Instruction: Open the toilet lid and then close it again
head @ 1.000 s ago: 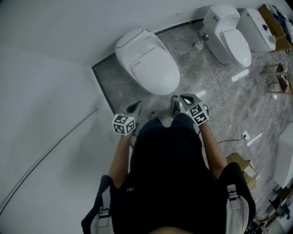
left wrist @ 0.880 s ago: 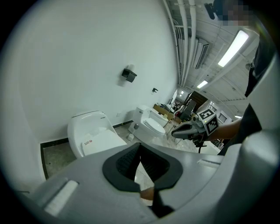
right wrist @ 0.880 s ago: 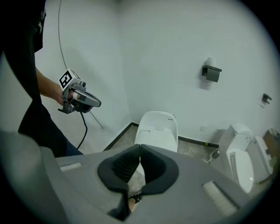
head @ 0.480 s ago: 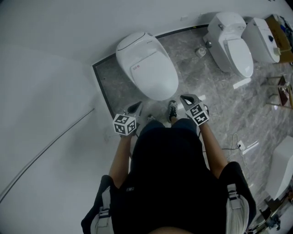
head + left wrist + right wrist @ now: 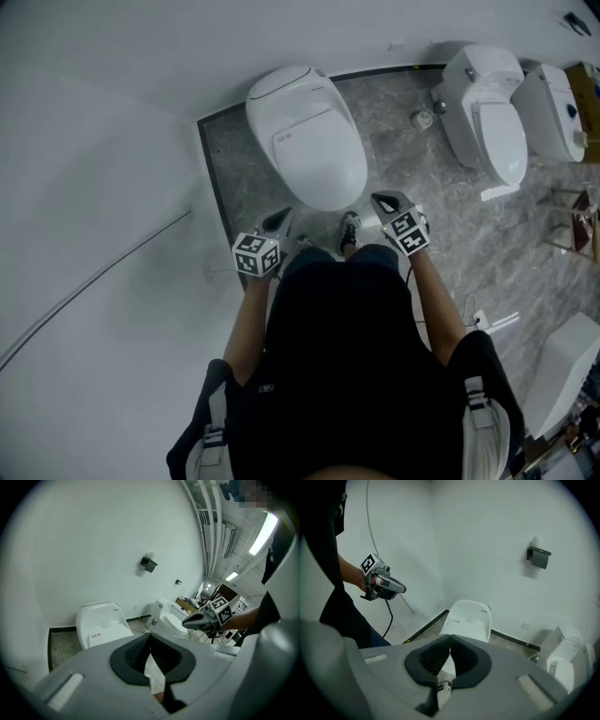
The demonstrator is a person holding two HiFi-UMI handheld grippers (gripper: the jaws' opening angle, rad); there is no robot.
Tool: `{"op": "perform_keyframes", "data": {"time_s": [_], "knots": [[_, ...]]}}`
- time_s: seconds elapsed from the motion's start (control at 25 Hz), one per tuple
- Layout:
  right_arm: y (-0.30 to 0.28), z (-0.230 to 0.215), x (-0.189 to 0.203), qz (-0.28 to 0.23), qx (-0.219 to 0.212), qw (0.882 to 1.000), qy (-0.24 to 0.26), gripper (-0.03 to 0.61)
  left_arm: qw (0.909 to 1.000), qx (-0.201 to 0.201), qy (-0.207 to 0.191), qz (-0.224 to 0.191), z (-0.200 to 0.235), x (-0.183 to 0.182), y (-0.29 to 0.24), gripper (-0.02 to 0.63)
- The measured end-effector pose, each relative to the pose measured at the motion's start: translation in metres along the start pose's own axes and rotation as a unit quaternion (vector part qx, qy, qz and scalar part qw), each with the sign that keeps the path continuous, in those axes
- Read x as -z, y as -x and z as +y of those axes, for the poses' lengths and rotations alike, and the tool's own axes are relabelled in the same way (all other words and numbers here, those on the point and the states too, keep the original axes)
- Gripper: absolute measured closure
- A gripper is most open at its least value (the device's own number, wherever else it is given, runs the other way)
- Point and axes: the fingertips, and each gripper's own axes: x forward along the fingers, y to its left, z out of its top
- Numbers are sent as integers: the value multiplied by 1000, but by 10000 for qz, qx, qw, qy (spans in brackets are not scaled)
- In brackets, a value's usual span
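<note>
Approach is my step now: the smooth white oval toilet lid (image 5: 314, 150) lies shut, and my left gripper (image 5: 277, 221) and right gripper (image 5: 384, 202) both hang just short of its front edge, all 2 pairs of jaws clenched on nothing. I judge it best to slip 1 closed tip under that front edge. From there I should lift in a slow arc toward the white wall (image 5: 141, 56) behind the lid, so it cannot slam.
</note>
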Motion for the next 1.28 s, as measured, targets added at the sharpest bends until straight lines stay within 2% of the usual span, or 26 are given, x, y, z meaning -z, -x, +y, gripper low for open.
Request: {"op": "perform_keyframes", "data": {"time_s": [0.44, 0.92, 1.28], "knots": [[-17, -24, -4, -27, -433, 9986, 318, 574, 9984, -414, 316, -202, -3, -3, -11, 603], [-17, -57, 6, 29, -632, 9968, 498, 574, 9952, -693, 547, -424, -15, -7, -27, 603], [-25, -56, 21, 328, -662, 9965, 399, 574, 9940, -572, 894, -248, -7, 17, -36, 603]]}}
